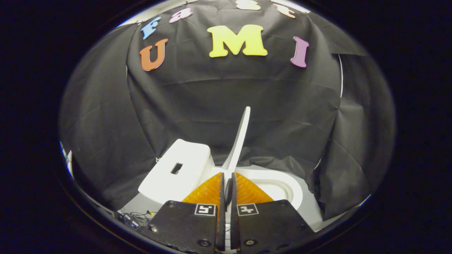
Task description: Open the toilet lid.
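A white toilet stands against the black cloth wall. Its tank point(180, 169) is left of my fingers and its seat and bowl point(282, 188) are to their right. The white lid point(241, 135) is raised almost upright and seen edge-on, rising from between my fingertips toward the cloth. My gripper point(227, 173) is shut on the lid's lower edge, with both fingers point(212, 190) pressed against its two sides. The tank top has a small dark rectangular opening point(176, 168).
Black cloth point(197, 98) hangs close behind and on both sides of the toilet. A small dark device with cables point(132, 219) lies on the pale floor left of the gripper body. Pale floor point(312, 208) shows to the right of the bowl.
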The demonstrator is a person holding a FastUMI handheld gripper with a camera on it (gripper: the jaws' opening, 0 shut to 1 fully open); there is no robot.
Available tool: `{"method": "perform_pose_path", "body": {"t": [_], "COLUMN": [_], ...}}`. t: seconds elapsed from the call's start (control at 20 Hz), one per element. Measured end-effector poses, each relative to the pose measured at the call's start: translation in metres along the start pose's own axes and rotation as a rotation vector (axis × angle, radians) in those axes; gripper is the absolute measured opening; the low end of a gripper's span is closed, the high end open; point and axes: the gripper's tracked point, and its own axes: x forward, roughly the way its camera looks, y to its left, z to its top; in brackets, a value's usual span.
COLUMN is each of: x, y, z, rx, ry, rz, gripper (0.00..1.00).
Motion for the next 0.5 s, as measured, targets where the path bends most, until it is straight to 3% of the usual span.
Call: {"method": "perform_pose_path", "body": {"t": [0.5], "x": [0.005], "y": [0.052], "z": [0.006], "rx": [-0.077], "ry": [-0.028], "rz": [0.05], "gripper": [0.09]}}
